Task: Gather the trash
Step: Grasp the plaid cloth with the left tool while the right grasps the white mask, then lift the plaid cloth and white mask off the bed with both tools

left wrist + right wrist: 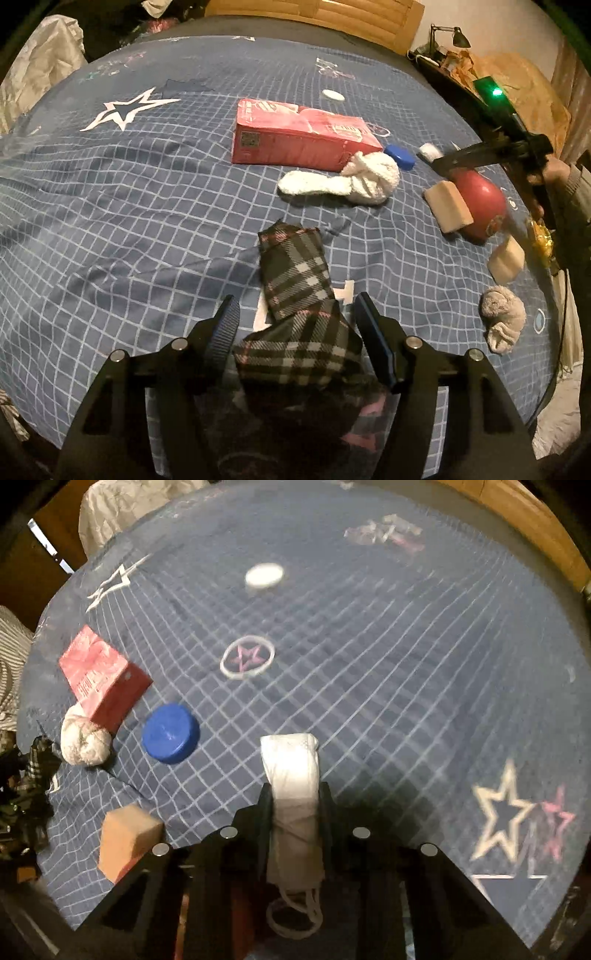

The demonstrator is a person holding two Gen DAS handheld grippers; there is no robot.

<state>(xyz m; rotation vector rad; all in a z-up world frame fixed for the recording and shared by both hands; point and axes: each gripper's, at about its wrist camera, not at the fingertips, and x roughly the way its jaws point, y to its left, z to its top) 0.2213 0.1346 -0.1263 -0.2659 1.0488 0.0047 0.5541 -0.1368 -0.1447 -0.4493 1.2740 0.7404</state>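
Note:
My left gripper [297,317] points down at the blue grid bedspread [147,221]. Its jaws stand apart, and a dark plaid cloth bag [295,273] lies loose between them, running out ahead of the fingertips. In the right wrist view my right gripper [293,792] is shut on a folded white face mask [291,764], whose ear loops hang back toward the camera. The left wrist view shows that right gripper [441,162] at the far right, with the mask [430,150] at its tip. A blue bottle cap [170,733] lies left of the mask, and a white cap [264,575] lies farther off.
On the bed are a pink box [295,136], a white rolled sock [354,181], two tan blocks [447,206] [506,258], a red round object [480,199], a grey rolled sock [502,317] and a gold wrapper [541,236]. A wooden headboard [314,14] closes the far side.

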